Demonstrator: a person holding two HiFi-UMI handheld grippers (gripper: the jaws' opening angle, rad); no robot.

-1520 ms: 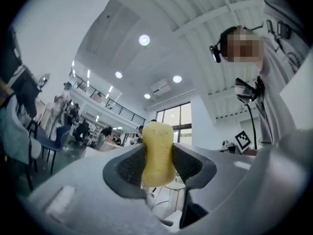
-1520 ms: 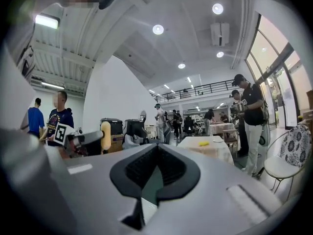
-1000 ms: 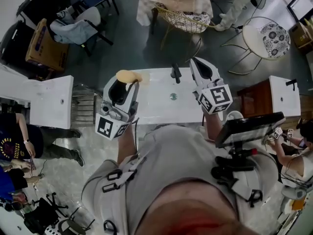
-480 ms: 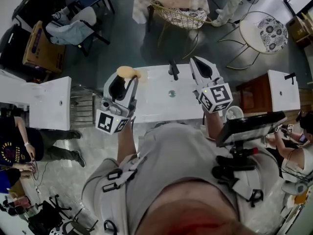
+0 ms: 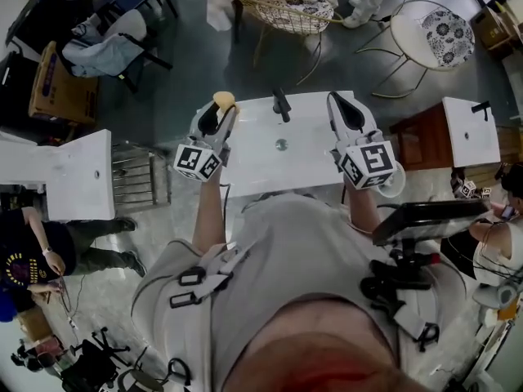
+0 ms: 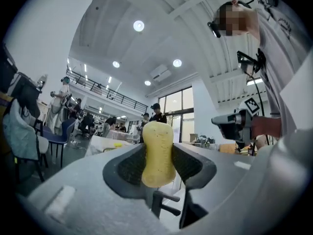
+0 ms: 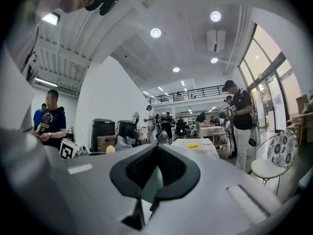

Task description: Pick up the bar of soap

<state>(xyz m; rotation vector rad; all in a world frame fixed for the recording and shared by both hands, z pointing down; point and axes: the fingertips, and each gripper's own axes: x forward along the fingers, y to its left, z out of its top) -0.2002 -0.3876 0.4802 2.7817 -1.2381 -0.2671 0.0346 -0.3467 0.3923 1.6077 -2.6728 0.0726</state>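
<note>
A yellow bar of soap [image 5: 222, 100] sticks out from between the jaws of my left gripper [image 5: 216, 114], over the far left corner of the white sink counter [image 5: 253, 166]. In the left gripper view the soap [image 6: 157, 131] stands upright, pinched at its lower half by both dark pads, with my left gripper [image 6: 159, 153] shut on it. My right gripper [image 5: 343, 104] hovers over the counter's right end. Its jaws meet at the tips, and my right gripper [image 7: 155, 153] holds nothing. From the right gripper view the soap [image 7: 110, 150] is a small yellow dot at left.
A black faucet [image 5: 281, 103] and a drain [image 5: 281, 144] sit mid-counter. More white sink units stand at left [image 5: 65, 174] and right [image 5: 470, 129]. Wire chairs [image 5: 290, 15] and a table lie beyond, people stand at left, and a screen on a chest rig [image 5: 425, 215] juts right.
My left gripper has carried the soap away from the person's body toward the counter's far left corner. The right gripper has stayed near the counter's right end.
</note>
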